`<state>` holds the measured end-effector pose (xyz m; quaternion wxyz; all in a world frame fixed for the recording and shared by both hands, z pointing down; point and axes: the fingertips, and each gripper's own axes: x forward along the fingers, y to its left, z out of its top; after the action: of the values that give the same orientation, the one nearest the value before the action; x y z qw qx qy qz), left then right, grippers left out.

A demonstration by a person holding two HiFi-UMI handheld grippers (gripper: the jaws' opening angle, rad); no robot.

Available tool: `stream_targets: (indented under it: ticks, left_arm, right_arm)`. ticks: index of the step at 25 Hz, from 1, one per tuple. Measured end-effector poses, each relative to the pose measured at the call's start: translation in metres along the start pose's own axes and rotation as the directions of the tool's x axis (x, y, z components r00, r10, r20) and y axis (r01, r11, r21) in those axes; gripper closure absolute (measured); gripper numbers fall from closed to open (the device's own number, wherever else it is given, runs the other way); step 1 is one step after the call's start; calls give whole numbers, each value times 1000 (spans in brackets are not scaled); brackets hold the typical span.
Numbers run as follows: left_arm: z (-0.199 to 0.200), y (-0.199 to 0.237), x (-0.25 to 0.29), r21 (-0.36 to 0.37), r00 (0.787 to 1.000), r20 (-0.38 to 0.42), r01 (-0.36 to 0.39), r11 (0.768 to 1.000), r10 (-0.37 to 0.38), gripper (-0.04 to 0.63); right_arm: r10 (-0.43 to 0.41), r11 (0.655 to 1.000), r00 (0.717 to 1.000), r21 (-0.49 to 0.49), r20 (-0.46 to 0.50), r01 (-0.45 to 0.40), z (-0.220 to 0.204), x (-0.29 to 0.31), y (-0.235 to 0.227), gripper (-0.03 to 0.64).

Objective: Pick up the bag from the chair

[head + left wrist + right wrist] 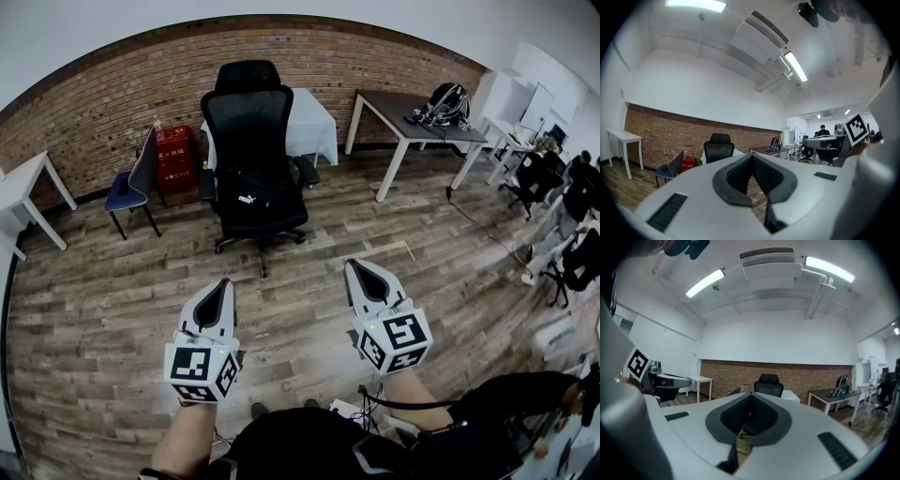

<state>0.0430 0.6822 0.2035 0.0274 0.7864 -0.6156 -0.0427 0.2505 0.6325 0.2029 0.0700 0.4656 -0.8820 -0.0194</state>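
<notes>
A black bag (249,194) with a small white logo lies on the seat of a black office chair (249,122) by the brick wall. In the left gripper view the same chair (718,149) shows small and far off; in the right gripper view the chair (769,385) stands beyond the jaws. My left gripper (224,282) is held well short of the chair, over the wooden floor, shut and empty. My right gripper (352,265) hangs beside it, a little nearer the chair, also shut with nothing in it. Both point toward the chair.
A blue chair (134,183) and a red box (173,157) stand left of the office chair. A cloth-covered white table (312,122) is behind it. A dark desk (408,122) with a backpack (446,105) stands at right; white tables (26,187) at left. People sit at far right.
</notes>
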Motion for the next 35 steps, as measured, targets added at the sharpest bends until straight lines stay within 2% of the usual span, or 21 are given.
stream_targets:
  ticks: [3, 11, 17, 29, 35]
  left_arm:
    - [0, -1, -1, 31, 1000, 17, 6, 999, -6, 584]
    - [-1, 12, 0, 4, 1000, 1, -9, 1000, 9, 584]
    - [2, 18, 1, 3, 1000, 9, 6, 1000, -6, 584]
    - [-1, 39, -7, 4, 996, 39, 84, 996, -84, 584]
    - [0, 44, 6, -7, 992, 57, 112, 994, -111, 584]
  right_arm:
    - [-14, 1000, 1000, -1, 9, 14, -1, 2, 1, 603]
    - [-40, 999, 999, -5, -3, 40, 2, 6, 2, 603]
    - [-51, 998, 999, 30, -2, 51, 2, 13, 5, 603]
    - [-46, 999, 999, 19, 11, 46, -3, 25, 42, 601]
    - [-11, 1000, 1000, 10, 10, 11, -6, 46, 43, 601]
